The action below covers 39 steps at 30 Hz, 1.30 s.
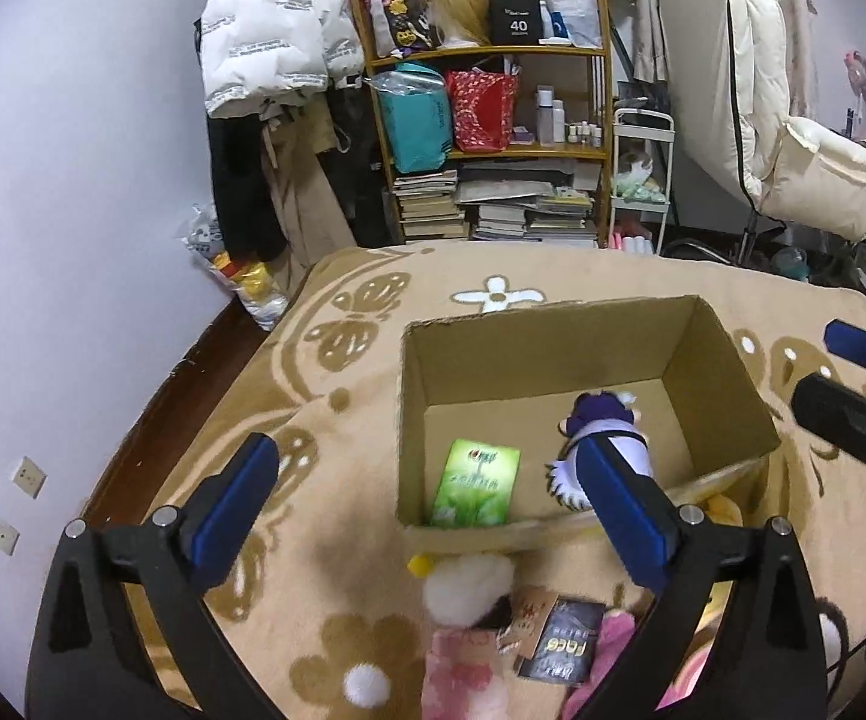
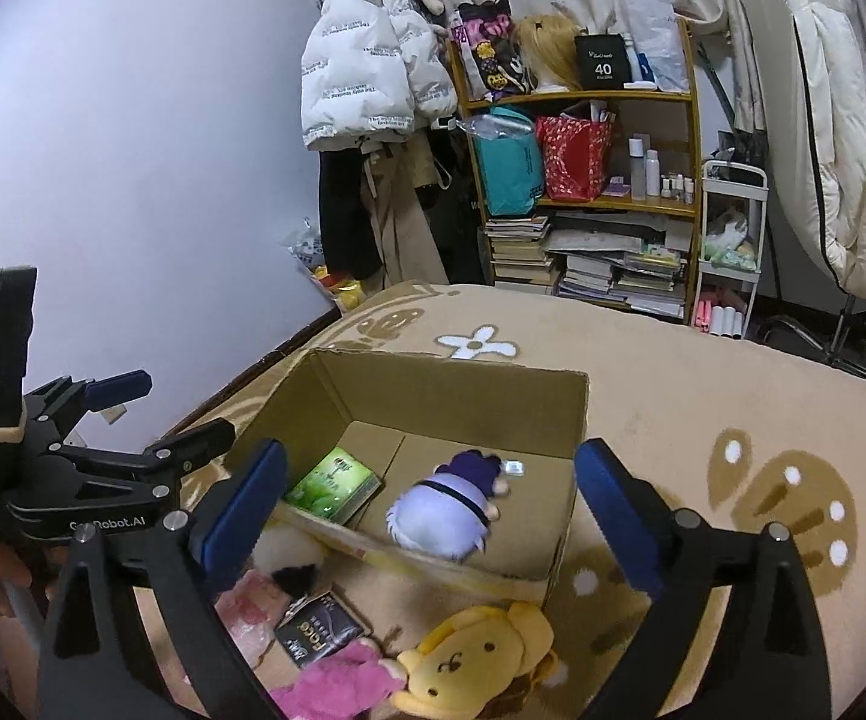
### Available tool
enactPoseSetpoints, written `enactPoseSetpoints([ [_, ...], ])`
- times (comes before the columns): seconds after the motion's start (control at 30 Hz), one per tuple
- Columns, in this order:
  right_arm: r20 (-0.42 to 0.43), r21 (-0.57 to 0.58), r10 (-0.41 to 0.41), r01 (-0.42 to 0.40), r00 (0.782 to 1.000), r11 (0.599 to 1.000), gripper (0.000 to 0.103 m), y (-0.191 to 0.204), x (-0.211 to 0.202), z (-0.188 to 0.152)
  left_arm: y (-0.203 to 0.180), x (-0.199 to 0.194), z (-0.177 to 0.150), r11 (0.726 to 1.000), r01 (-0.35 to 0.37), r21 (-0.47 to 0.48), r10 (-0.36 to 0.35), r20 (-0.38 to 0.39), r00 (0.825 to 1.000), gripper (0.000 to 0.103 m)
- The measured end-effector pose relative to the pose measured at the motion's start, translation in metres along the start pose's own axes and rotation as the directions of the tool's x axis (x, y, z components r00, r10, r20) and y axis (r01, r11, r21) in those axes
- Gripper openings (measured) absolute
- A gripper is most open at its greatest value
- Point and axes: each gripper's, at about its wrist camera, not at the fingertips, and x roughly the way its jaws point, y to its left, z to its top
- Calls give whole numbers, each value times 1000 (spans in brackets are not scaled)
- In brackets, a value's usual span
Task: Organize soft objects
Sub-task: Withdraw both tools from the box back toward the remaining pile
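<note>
An open cardboard box (image 1: pixel 529 354) (image 2: pixel 451 384) sits on a beige flowered blanket. Inside lie a purple-and-white plush doll (image 1: pixel 604 438) (image 2: pixel 454 507) and a green packet (image 1: pixel 478 485) (image 2: pixel 332 483). In front of the box lie a white fluffy plush (image 1: pixel 469 588), a yellow bear plush (image 2: pixel 481 657), a pink plush (image 2: pixel 343 681) and a dark "face" packet (image 1: pixel 565 642) (image 2: pixel 319 633). My left gripper (image 1: pixel 427 504) is open and empty above the box's near edge. My right gripper (image 2: pixel 430 516) is open and empty above the box; it also shows at the right of the left wrist view (image 1: pixel 853 384).
A wooden shelf (image 1: pixel 487 114) (image 2: pixel 583 180) with bags, bottles and stacked books stands behind the bed. Coats hang on the left. A white cart (image 2: pixel 730 240) and a white quilt (image 1: pixel 793 120) are at the right. The wall and floor lie left of the blanket edge.
</note>
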Motion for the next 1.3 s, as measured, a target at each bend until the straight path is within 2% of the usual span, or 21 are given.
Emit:
enactPoseSetpoints([
  [0.23,-10,35,-6,6,1000,999,101,11,-24,-12,6,-30,-16,1000,-19,-9,19,-26,999,99],
  [0.43,-53,103,15,-10,998,995,101,10,-44,-32,12,-50,-27,999,-6,-31,4,-59,998,99],
  [0.63,-78,116,-1,10,997,993,101,12,-58,-42,22,-63,-45,998,-22,-52,17,-91,996,99],
  [0.83,-98,144,-6,20,995,989,101,16,-69,-57,28,-73,-58,997,-13,-82,3,-117,993,99],
  [1.3,-162,92,-30,45,986,995,101,36,-64,-83,19,-68,-75,998,-28,-49,20,-160,987,99],
])
